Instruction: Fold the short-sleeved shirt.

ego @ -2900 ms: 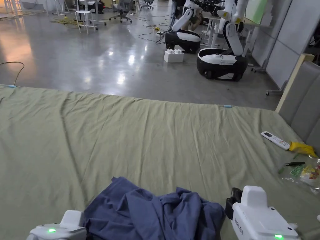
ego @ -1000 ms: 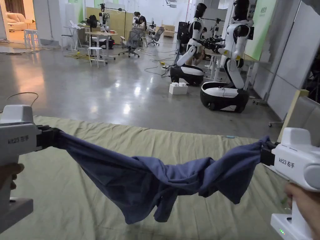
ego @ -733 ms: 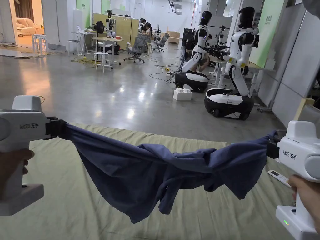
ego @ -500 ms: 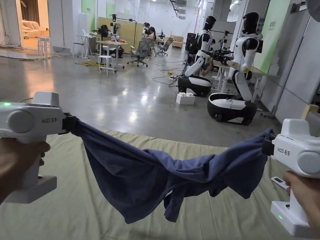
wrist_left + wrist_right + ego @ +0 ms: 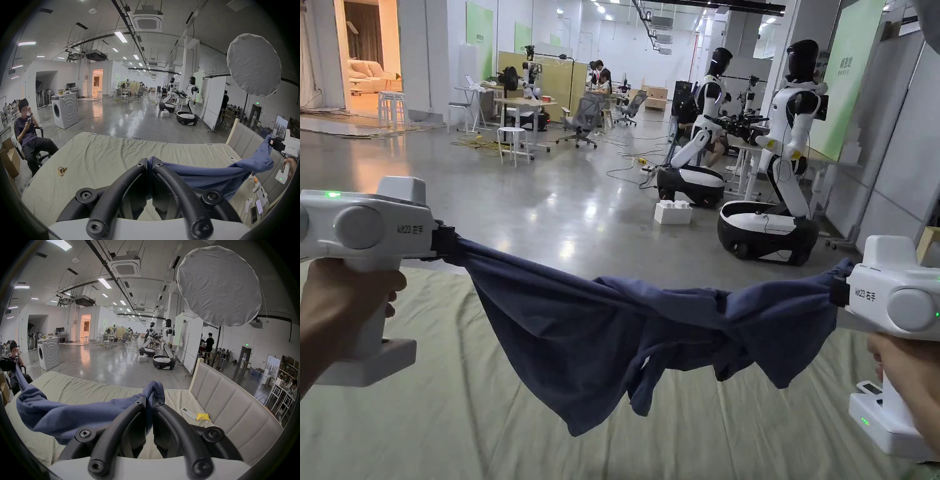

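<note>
A dark blue short-sleeved shirt (image 5: 600,337) hangs bunched and twisted in the air above the green bed sheet (image 5: 425,425), stretched between both grippers. My left gripper (image 5: 449,242) is shut on the shirt's left end, and in the left gripper view the jaws pinch the blue shirt (image 5: 203,173) at the left gripper (image 5: 150,162). My right gripper (image 5: 836,289) is shut on the right end; in the right gripper view the blue shirt (image 5: 65,412) bulges past the closed right gripper (image 5: 149,400). The middle sags, with a flap dangling lowest.
A padded headboard (image 5: 227,399) borders the bed on the right, with a white remote (image 5: 188,412) and yellow pouch (image 5: 202,417) beside it. Small devices (image 5: 258,203) lie at the bed's right edge. A seated person (image 5: 27,129) is left of the bed. Two humanoid robots (image 5: 781,162) stand beyond.
The shirt lay crumpled on the sheet; both grippers have taken hold of it and lifted it. Over the last second they raised it a little higher and kept it stretched.
</note>
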The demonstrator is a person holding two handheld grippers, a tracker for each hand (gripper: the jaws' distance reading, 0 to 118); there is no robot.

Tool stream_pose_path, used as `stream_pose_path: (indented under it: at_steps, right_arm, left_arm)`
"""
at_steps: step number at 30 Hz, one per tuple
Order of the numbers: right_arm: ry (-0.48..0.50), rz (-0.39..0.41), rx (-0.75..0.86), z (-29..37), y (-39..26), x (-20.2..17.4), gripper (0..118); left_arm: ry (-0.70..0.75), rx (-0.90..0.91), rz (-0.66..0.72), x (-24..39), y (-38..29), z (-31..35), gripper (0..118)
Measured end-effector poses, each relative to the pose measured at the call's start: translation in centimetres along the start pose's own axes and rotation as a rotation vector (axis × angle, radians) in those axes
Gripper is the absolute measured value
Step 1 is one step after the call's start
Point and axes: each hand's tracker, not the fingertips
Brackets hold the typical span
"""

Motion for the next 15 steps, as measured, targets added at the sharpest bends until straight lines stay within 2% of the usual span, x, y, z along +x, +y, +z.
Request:
stream_pose_path:
  at_steps: [7, 15]
  right_arm:
    - [0.014, 0.007, -0.033, -1.8, -2.6, -0.8, 7]
    - [0.032, 0.001, -0.137, 1.2, -12.7, -3.0, 7]
  left_arm:
    - [0.010, -0.038, -0.011, 0.3, -2.8, -1.7, 5]
    - [0.003, -0.133, 0.009, -0.4, -15.6, 0.2, 5]
